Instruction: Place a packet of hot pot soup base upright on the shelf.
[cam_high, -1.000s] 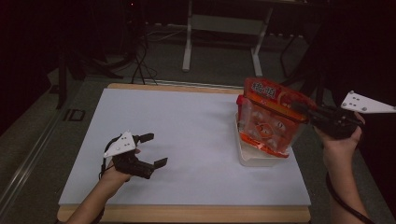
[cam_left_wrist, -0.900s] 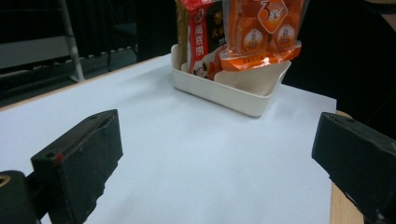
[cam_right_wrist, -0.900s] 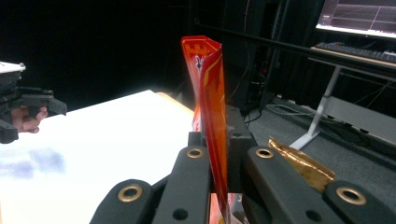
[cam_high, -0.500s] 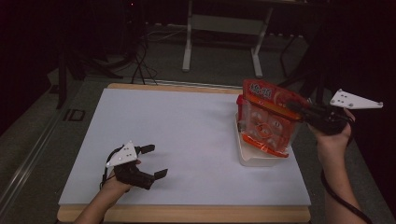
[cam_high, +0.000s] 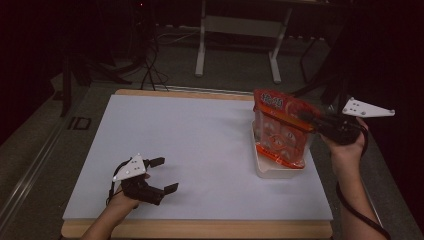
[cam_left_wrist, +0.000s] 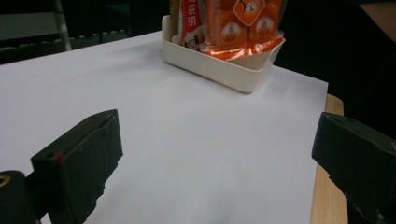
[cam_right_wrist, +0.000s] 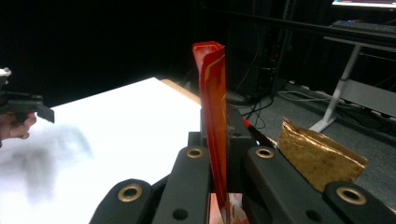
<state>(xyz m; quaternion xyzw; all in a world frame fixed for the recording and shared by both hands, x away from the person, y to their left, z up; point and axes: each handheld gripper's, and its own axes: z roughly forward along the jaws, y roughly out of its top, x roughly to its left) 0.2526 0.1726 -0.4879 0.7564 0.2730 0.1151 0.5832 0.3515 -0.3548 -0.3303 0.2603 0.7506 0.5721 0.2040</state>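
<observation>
Peeking gold pouch (cam_right_wrist: 322, 158) behind orange bag (cam_right_wrist: 214, 116)

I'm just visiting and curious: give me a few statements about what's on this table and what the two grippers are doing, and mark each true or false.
1. The right gripper is shut on the orange snack bag. True.
2. The left gripper holds a snack bag. False: it is open and holds nothing, low over the white table.
3. The bag's lower end sits in the cream tray. True.
4. The tray sits at the table's left edge. False: it sits near the right edge.
</observation>
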